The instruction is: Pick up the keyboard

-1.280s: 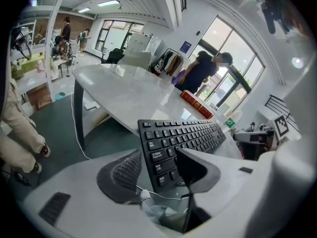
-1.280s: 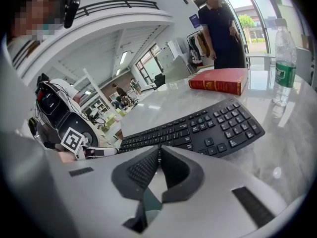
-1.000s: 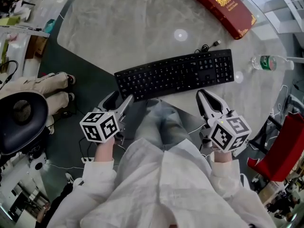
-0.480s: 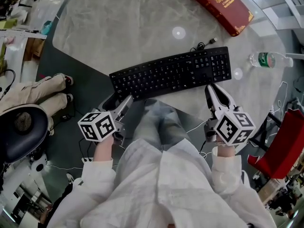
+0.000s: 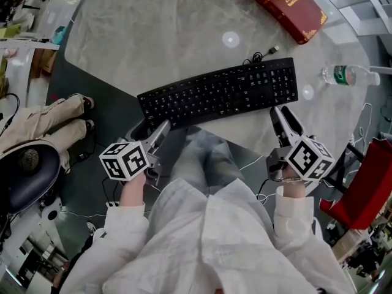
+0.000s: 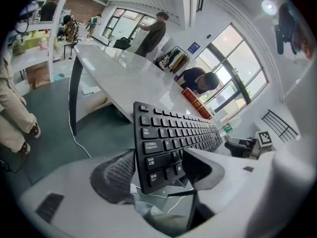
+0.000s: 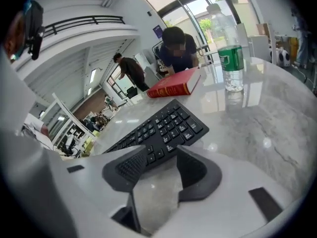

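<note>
Two grippers sit at the near side of the keyboard (image 5: 219,92), one at each end. The keyboard is black, lies flat on the grey marble table (image 5: 159,35), and runs slightly askew, with its left end right at the table's edge. Its cable (image 5: 263,58) is bunched just behind its far edge.

The left gripper (image 5: 152,131) is at the keyboard's left end with its jaws spread wide. In the left gripper view (image 6: 157,170) the keyboard's near left corner stands between the jaws. No squeeze shows there, and I cannot tell whether the pads touch it.

The right gripper (image 5: 283,114) is at the keyboard's near right corner, pointing at the number pad. Its jaws have just been opening and now stand partly apart. In the right gripper view (image 7: 161,158) only bare tabletop lies between the jaws, and the keyboard's near edge is just at the tips, so nothing is pinched.

A red book (image 5: 280,8) lies well behind the keyboard's right end. A water bottle (image 5: 346,76) lies on its side to the right of the keyboard, apart from it. Someone's legs (image 5: 49,118) show on the floor to the left of the keyboard.
</note>
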`<state>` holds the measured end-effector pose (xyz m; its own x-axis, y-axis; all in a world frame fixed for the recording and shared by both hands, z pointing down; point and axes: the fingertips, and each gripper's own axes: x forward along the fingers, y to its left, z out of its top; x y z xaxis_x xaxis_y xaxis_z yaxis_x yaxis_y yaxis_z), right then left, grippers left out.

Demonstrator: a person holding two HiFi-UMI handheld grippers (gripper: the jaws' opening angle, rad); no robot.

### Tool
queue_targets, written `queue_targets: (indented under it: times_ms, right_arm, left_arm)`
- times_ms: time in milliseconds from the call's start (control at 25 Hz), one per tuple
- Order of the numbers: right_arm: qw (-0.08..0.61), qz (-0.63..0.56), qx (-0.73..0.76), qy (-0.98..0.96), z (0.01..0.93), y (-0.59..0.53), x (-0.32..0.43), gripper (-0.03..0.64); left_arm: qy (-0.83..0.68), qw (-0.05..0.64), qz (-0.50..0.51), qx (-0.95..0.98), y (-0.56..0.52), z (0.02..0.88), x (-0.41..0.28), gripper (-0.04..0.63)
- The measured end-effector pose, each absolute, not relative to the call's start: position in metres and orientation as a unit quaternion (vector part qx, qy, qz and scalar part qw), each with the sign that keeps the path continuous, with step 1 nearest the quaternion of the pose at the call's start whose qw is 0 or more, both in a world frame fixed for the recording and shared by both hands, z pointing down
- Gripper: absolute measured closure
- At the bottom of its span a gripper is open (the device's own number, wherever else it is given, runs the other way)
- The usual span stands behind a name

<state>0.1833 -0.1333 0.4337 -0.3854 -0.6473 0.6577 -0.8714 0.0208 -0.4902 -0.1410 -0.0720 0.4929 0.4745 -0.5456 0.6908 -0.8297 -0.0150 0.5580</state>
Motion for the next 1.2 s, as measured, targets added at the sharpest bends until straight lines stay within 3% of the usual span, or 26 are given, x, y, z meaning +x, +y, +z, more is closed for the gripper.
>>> queue_targets:
  times_ms: [320, 680, 1200]
  right_arm:
    - [0.099, 0.472, 0.559, -0.674, 0.448, -0.137, 0.196, 0.370]
    - [0.035, 0.508, 0.561, -0.653, 0.456, -0.144, 0.204, 0.362]
    - [0.012, 0.544, 0.585, -0.601, 0.468, -0.141, 0.217, 0.362]
  left_arm:
    - [-0.484, 0.502, 0.152, 0.700, -0.071, 0.497, -0.137, 0.307]
    - [-0.465, 0.507, 0.155, 0.709, -0.073, 0.499, -0.135, 0.308]
    - [-0.440, 0.521, 0.134, 0.719, -0.073, 0.503, -0.131, 0.308]
